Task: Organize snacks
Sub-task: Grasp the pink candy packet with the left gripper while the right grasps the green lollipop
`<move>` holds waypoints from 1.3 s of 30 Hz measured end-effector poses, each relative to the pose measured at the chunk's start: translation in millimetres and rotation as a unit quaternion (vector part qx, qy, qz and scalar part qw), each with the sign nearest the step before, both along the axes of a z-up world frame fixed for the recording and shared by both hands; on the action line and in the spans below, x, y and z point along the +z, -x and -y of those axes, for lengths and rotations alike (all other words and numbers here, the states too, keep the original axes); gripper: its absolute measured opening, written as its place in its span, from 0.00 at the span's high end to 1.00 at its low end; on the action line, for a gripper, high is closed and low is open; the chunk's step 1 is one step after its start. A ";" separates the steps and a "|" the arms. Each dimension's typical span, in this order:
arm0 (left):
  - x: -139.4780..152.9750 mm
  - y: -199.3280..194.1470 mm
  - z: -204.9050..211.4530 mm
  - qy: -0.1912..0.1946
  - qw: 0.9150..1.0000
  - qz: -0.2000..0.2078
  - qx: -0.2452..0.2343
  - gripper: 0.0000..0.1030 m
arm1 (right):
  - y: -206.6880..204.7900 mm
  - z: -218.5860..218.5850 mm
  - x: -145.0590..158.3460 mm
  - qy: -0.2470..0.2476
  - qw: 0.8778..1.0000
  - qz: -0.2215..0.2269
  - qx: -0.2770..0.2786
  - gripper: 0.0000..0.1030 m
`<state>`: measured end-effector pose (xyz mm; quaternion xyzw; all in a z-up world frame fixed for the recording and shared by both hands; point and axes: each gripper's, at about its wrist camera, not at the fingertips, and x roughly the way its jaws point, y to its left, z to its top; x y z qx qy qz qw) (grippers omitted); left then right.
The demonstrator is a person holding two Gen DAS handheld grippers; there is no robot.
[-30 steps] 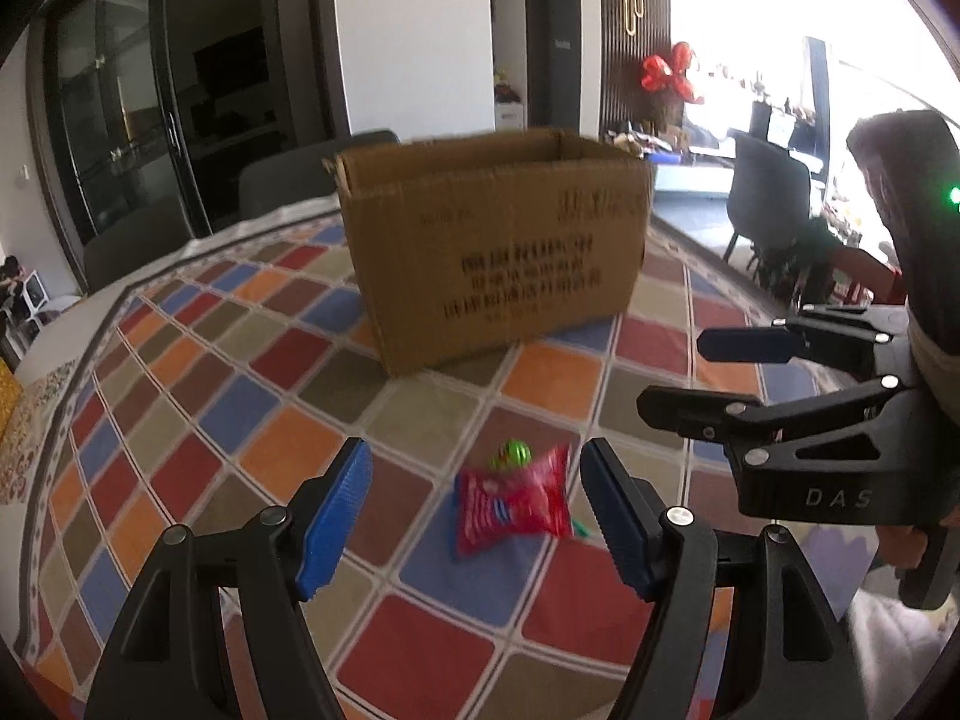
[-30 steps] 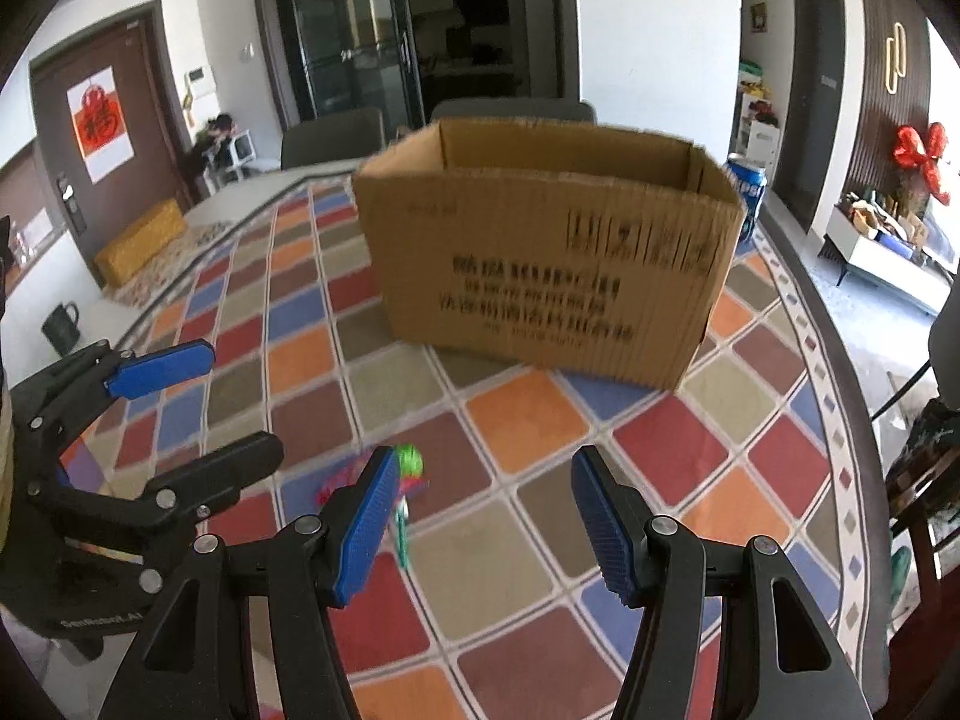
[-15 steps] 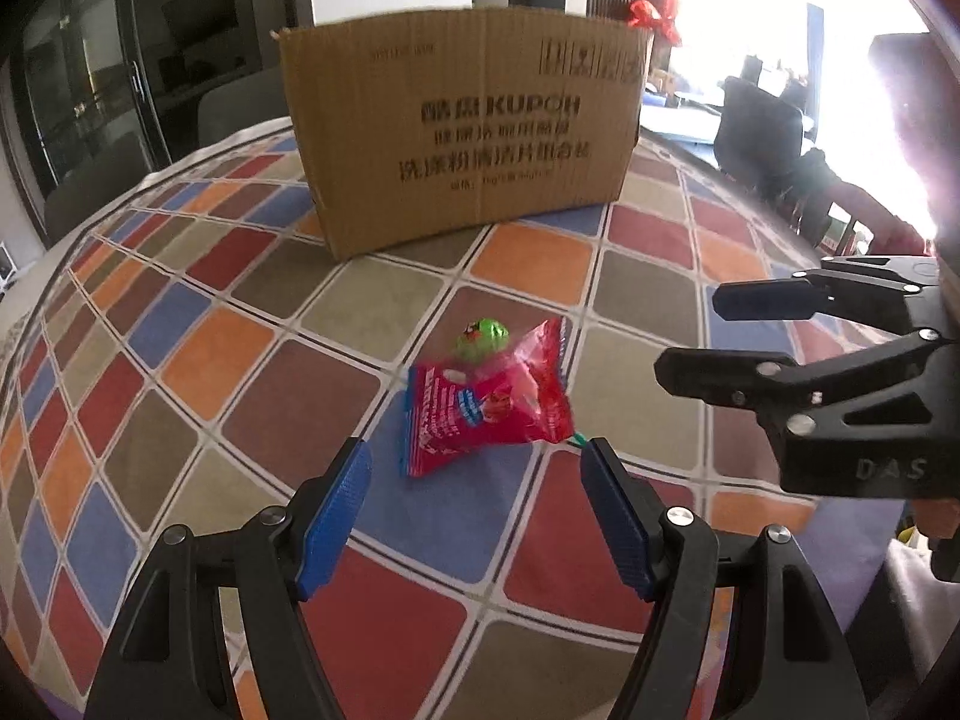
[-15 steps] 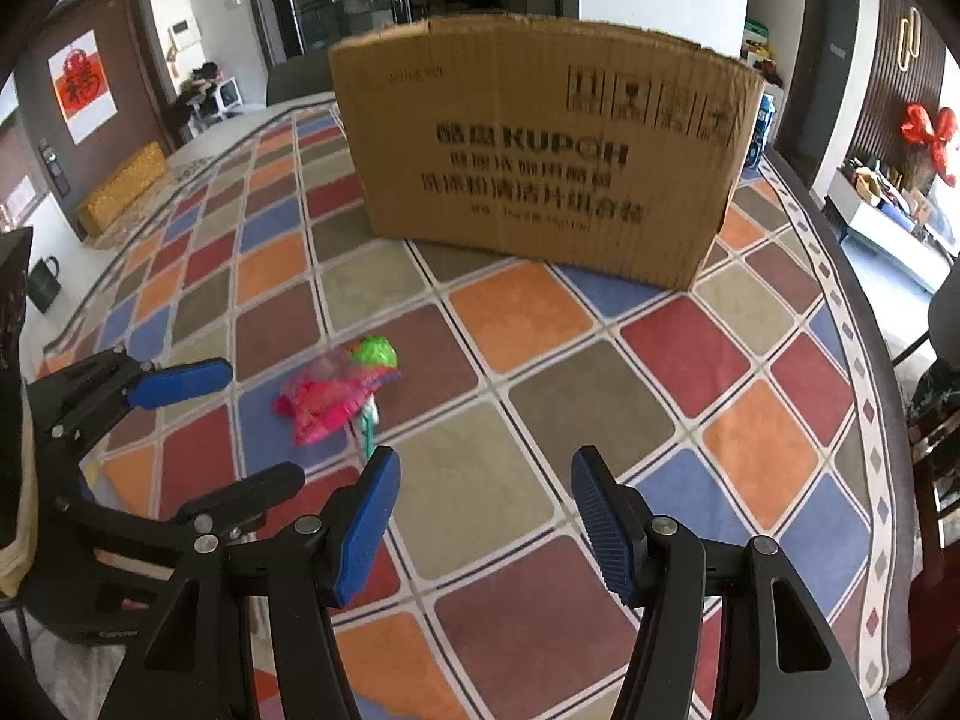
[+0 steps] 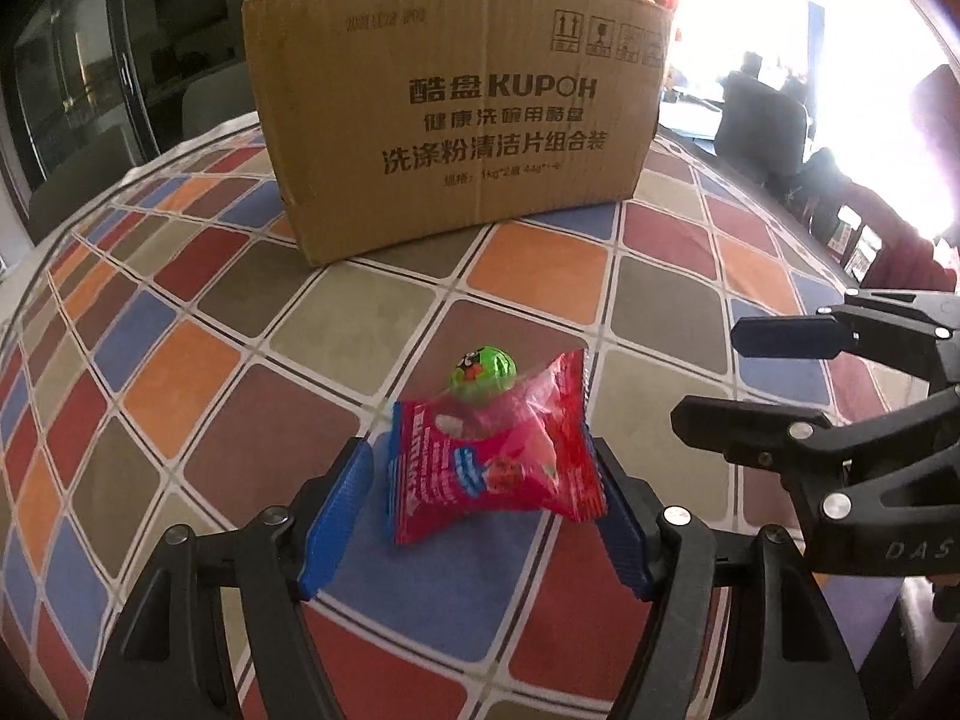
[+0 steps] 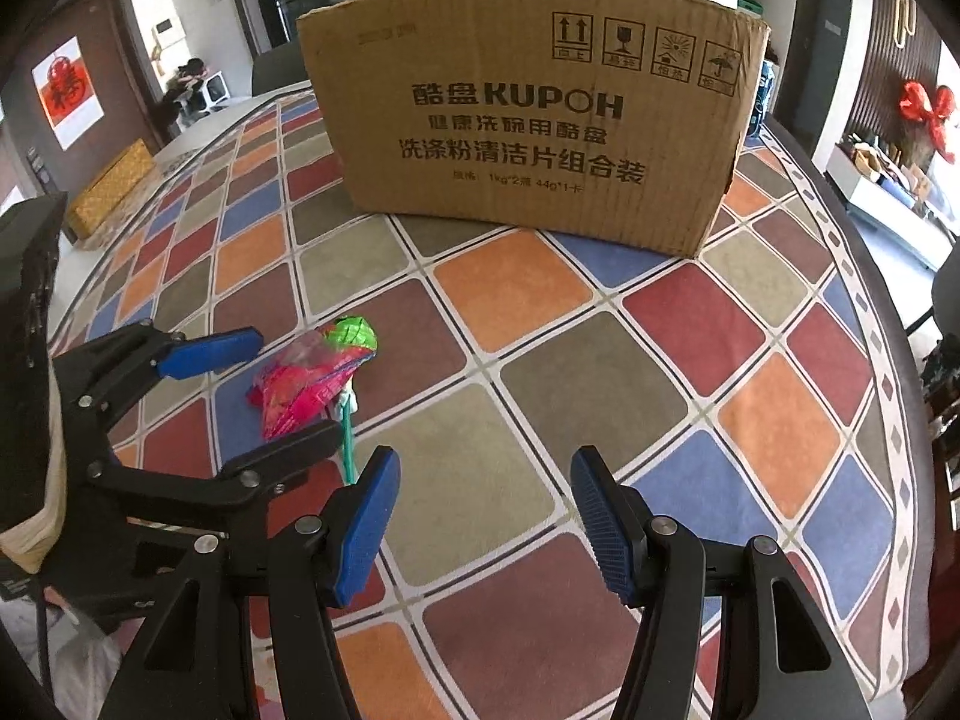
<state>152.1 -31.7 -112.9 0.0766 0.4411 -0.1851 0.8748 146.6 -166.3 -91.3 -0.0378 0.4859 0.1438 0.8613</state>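
Left gripper (image 5: pixel 486 504) spread wide, straddling red packet (image 5: pixel 492 462); right gripper (image 6: pixel 483 516) spread, idle. Pick step: next I clamp, lift to box (image 5: pixel 456 138).

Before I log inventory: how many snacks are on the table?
2: a red packet between the left gripper's open jaws, a green lollipop touching it behind. The box may hide more.

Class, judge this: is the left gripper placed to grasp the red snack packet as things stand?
Probably yes: the left gripper is open, its blue pads flank the red snack packet, and nothing lies between; the green lollipop sits just behind.
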 end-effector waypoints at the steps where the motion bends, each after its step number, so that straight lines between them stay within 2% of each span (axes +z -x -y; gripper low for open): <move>1: -0.6 -1.6 -0.9 0.003 1.000 -0.001 0.002 0.36 | -1.2 0.2 -0.2 -0.002 1.000 0.000 -0.002 0.42; 6: -0.4 -3.1 -6.6 0.016 1.000 0.001 0.006 0.45 | -5.4 -1.7 -0.9 -0.004 1.000 -0.002 -0.002 0.42; 10: 3.9 -2.7 -15.7 0.036 0.999 0.003 0.021 0.66 | -8.5 -8.4 -0.2 -0.009 1.000 -0.001 0.005 0.42; 18: 9.1 -3.7 -37.3 0.081 0.995 -0.009 0.051 0.67 | -16.0 -25.8 2.6 -0.031 0.999 0.001 0.022 0.42; 23: 14.3 -2.5 -50.2 0.089 0.993 -0.003 0.072 0.68 | -25.8 -37.4 4.0 -0.050 0.998 0.000 0.030 0.43; 39: 20.4 -12.5 -75.2 0.076 0.990 0.005 0.118 0.69 | -60.8 -75.2 -17.4 -0.044 0.998 -0.023 0.048 0.67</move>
